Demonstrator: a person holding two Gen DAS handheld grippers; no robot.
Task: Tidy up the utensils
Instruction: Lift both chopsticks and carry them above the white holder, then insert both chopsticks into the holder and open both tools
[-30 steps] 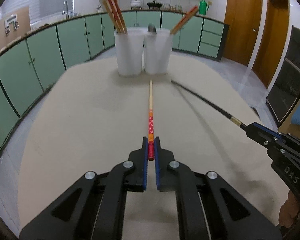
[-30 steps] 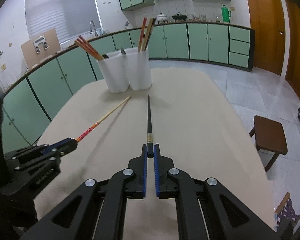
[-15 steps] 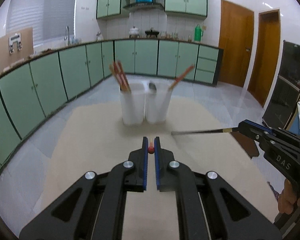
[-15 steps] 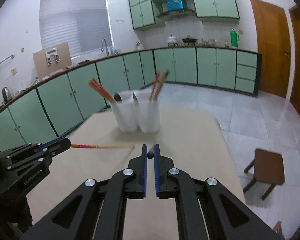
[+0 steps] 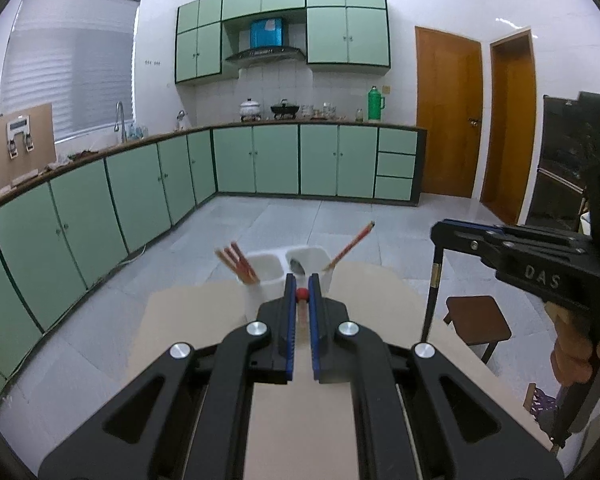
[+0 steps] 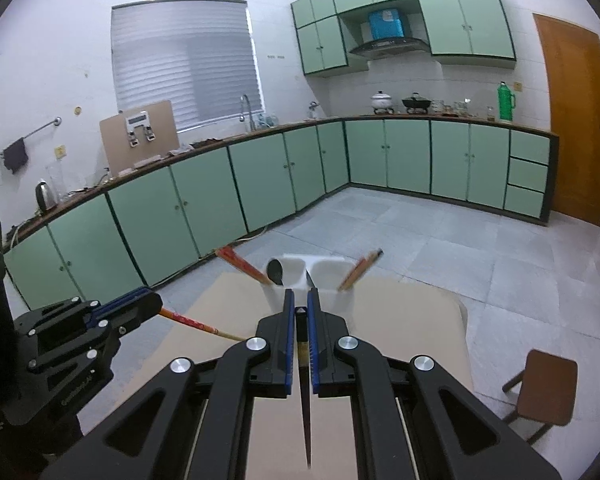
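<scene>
Chopsticks fill both grippers: the left gripper [image 5: 301,295] clamps a slim red-ended wooden chopstick [image 6: 198,325], the right gripper [image 6: 299,312] a tapered glossy black chopstick [image 6: 306,412], points hanging down. Both hover level above the beige table [image 6: 404,320], near twin white plastic cups [image 6: 320,280].

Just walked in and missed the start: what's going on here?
A person is sorting chopsticks with two handheld grippers. The left gripper is shut on a red-ended chopstick, the right gripper on a black chopstick. Both are held above the table, near the white twin-cup holder already holding chopsticks and a spoon.
</scene>
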